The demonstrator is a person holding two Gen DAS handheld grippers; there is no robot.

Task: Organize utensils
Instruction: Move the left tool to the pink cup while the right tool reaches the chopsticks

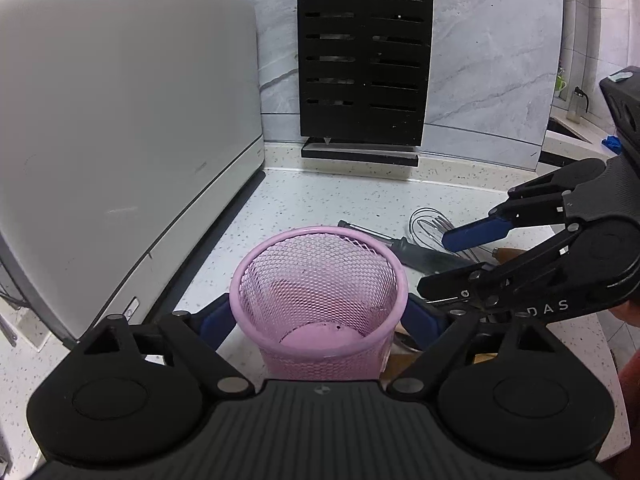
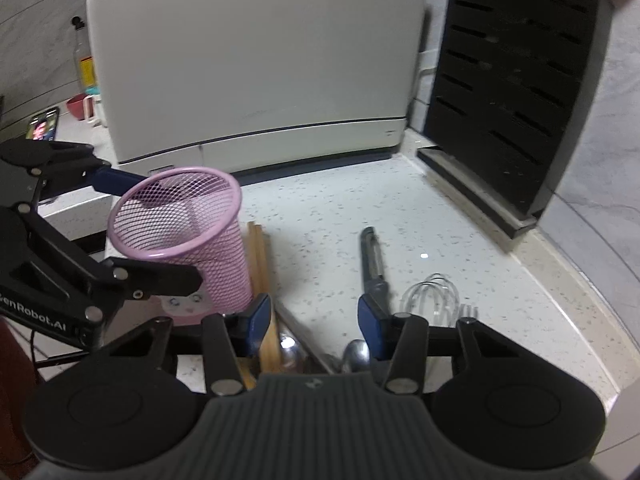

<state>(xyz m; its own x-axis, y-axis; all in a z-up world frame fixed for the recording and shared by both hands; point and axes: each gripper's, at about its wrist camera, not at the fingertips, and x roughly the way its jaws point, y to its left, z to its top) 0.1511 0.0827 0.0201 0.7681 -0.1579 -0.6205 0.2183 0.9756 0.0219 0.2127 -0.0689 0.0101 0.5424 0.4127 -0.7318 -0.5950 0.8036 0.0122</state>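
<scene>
Table: white speckled stone, grey marble wall behind.
Cup: pink mesh, upright beside white appliance.
Left tongs: straddling cup; contact unclear.
Right tongs: released, over spoons right of cup.
Peeler, whisk: right of cup.

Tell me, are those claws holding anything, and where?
The left gripper clasps the pink mesh cup by its sides, below the rim. The right gripper holds nothing; its jaws stand open above a spoon.

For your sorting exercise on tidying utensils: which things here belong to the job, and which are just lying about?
Job: pink mesh cup, peeler, whisk, chopsticks, spoons.
Lying about: white appliance, black knife block, phone, red mug.
</scene>
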